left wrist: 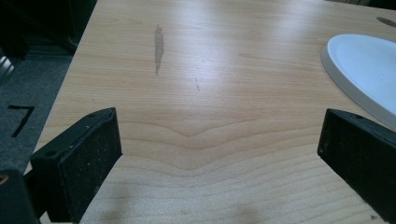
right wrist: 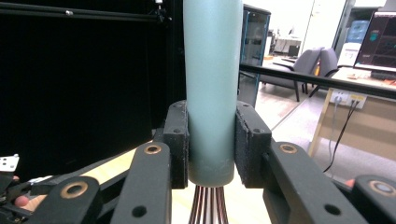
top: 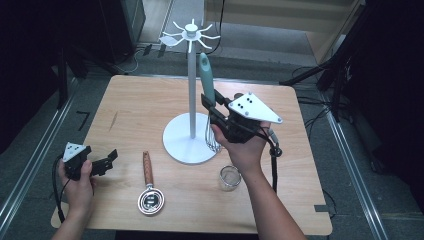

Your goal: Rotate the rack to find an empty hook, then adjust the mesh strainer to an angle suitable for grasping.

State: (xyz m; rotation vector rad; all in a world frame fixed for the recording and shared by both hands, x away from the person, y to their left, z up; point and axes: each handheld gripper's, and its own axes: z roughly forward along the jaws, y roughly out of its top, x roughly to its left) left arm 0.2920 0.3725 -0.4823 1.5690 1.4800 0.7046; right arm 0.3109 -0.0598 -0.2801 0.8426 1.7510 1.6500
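Between the right gripper's [right wrist: 211, 140] pads stands the whisk [right wrist: 209, 88] — teal handle upright, clamped near its lower end, wires seemingly clear of the bench [top: 150, 100]; left gripper [left wrist: 219, 154] gapes, holding nothing.

Two hands, two grippers
The left gripper [top: 102, 162] rests low with jaws wide apart; the right gripper [top: 212, 107] is raised, jaws squeezed together on something

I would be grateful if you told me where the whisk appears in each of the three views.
High view: the whisk stands upright right of centre, beside the stand's pole, clamped in the right gripper.
Left gripper view: not in it.
Right gripper view: its teal handle rises at centre between the jaws, wires below.
Shared landmark: the white stand, whose base shows at the left gripper view's right edge.
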